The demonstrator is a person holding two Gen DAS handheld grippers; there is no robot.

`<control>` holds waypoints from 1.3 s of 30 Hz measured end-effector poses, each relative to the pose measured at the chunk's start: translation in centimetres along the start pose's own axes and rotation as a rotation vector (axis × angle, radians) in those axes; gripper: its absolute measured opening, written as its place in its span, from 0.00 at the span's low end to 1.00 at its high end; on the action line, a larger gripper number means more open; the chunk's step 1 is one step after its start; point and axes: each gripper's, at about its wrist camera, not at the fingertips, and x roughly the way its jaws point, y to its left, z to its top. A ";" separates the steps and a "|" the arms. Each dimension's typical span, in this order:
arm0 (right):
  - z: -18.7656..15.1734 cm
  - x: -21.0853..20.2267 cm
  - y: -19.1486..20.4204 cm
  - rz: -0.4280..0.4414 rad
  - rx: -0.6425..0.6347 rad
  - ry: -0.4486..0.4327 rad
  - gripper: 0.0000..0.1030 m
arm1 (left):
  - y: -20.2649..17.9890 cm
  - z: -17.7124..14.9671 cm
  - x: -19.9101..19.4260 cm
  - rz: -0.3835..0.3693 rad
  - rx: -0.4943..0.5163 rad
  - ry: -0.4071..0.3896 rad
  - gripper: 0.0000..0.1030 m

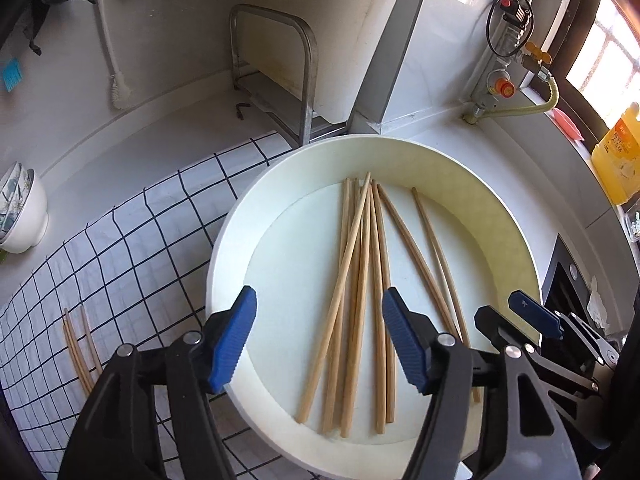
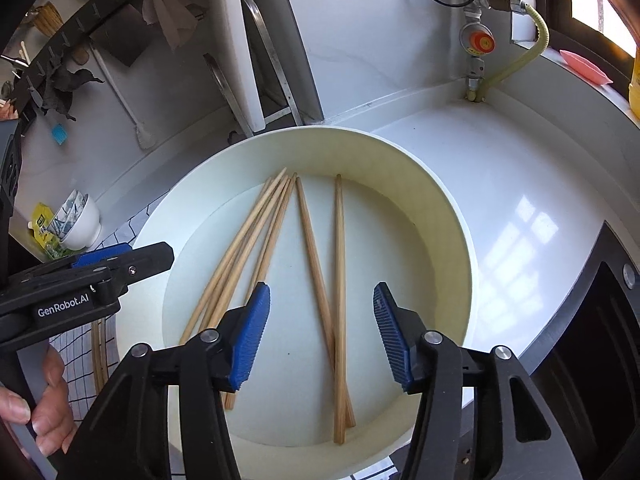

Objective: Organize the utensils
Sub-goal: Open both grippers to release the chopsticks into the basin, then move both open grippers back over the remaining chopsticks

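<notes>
Item: my left gripper [image 1: 319, 336], jaws parted, nothing clamped, poised over the near part of a round white basin [image 1: 516, 236]. Item: my right gripper [image 2: 322, 330], likewise spread and empty, over the same basin, its blue pads clear of the wood. Contents of basin: wooden chopsticks [image 1: 362, 280] lying loose on the flat bottom, most bunched and crossing on the left, two more angled apart to the right. Beside basin, left: checked cloth [image 1: 132, 248] bearing two further chopsticks [image 1: 80, 350]. Beyond cloth: stacked patterned bowls [image 1: 22, 208] on the white counter [image 2: 520, 168]. At rear: metal rack [image 1: 280, 76]; gas valve with yellow hose [image 2: 516, 52]
</notes>
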 end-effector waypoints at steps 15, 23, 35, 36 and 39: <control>-1.1 -3.5 4.6 0.012 -0.084 -0.024 0.61 | 3.8 -2.0 -6.4 0.056 -0.025 -0.106 0.78; -1.4 -4.8 8.3 0.037 -0.157 -0.030 0.67 | 7.4 -3.6 -8.6 0.090 -0.064 -0.142 0.82; -2.4 -3.8 15.5 0.100 -0.275 0.018 0.75 | 15.3 -7.7 -11.2 0.193 -0.177 -0.161 0.91; -2.6 -3.6 16.2 0.104 -0.285 0.023 0.75 | 16.0 -8.1 -11.3 0.200 -0.188 -0.159 0.91; -3.1 -3.0 18.3 0.117 -0.325 0.039 0.75 | 18.1 -9.5 -11.5 0.222 -0.223 -0.146 0.92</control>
